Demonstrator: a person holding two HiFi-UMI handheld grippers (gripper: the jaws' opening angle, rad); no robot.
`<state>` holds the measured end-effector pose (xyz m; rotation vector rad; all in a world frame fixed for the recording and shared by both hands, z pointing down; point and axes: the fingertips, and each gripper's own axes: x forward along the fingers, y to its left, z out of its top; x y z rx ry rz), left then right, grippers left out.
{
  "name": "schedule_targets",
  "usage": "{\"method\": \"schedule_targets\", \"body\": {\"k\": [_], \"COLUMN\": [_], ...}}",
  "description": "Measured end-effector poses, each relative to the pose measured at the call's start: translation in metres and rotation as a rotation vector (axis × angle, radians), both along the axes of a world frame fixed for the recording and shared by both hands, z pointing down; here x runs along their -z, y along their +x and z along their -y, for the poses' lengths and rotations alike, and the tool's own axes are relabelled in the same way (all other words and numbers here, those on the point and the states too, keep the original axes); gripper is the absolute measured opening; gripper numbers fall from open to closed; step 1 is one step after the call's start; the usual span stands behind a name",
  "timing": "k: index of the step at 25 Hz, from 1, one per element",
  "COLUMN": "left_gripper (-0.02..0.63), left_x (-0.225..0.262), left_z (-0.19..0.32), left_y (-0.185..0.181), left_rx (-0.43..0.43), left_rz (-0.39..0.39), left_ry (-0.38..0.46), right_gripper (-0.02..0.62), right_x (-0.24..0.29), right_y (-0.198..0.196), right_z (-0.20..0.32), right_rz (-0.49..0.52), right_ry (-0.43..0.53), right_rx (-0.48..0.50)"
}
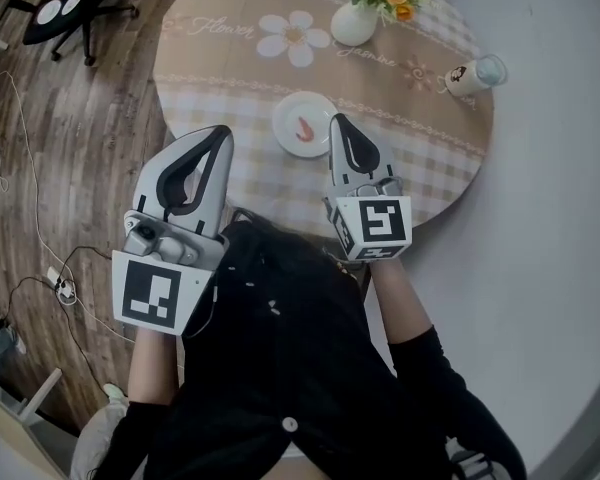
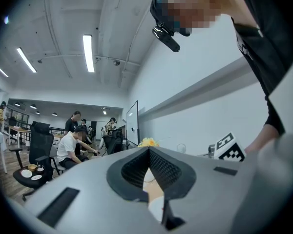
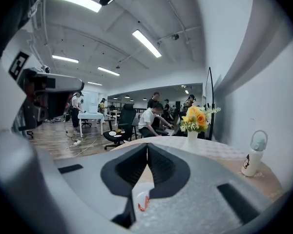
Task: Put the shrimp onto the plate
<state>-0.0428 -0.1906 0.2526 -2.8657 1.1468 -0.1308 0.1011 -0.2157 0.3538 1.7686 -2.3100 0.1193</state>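
An orange shrimp (image 1: 304,127) lies on a small white plate (image 1: 283,118) near the front of the round table (image 1: 410,158). My right gripper (image 1: 337,120) hovers at the plate's right rim, shut with nothing in it. In the right gripper view the shrimp (image 3: 143,202) shows below the closed right gripper (image 3: 147,147), through the gap under the fingers. My left gripper (image 1: 223,133) is held left of the plate, over the table's front left edge, also shut and empty. In its own view the left gripper (image 2: 148,150) has its pads pressed together.
A white vase of yellow flowers (image 1: 356,20) stands at the table's far side, and a white bottle (image 1: 472,75) lies or stands at the right edge. An office chair (image 1: 70,3) and cables sit on the wooden floor at left. People sit at desks beyond.
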Motion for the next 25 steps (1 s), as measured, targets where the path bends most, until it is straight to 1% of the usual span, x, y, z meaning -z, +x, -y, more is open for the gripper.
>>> {"method": "schedule_targets", "body": {"k": [4,9,14,18,25], "left_gripper": [0.002,0.002,0.0,0.002,0.001], "left_x": [0.0,0.0,0.004,0.006,0.006], "left_z": [0.001,0.004,0.003,0.001,-0.005], "left_y": [0.008,0.021,0.031,0.035,0.039], "left_rx": [-0.038,-0.08,-0.117,-0.13,-0.145], "left_rz": [0.0,-0.01,-0.015,-0.021,-0.016], "left_ry": [-0.008,-0.01,0.001,0.006,0.009], "right_gripper": [0.002,0.002,0.002,0.002,0.002], "right_x": [0.028,0.059,0.08,0.094,0.111], "right_y": [-0.001,0.007,0.014,0.017,0.009], "right_z": [-0.013,-0.029,-0.042,-0.051,-0.061], "right_rz": [0.006,-0.011,-0.011,-0.013,-0.038], "right_ry": [0.056,0.131,0.171,0.209,0.258], "right_rx": [0.005,-0.025,-0.053,-0.069,-0.047]}}
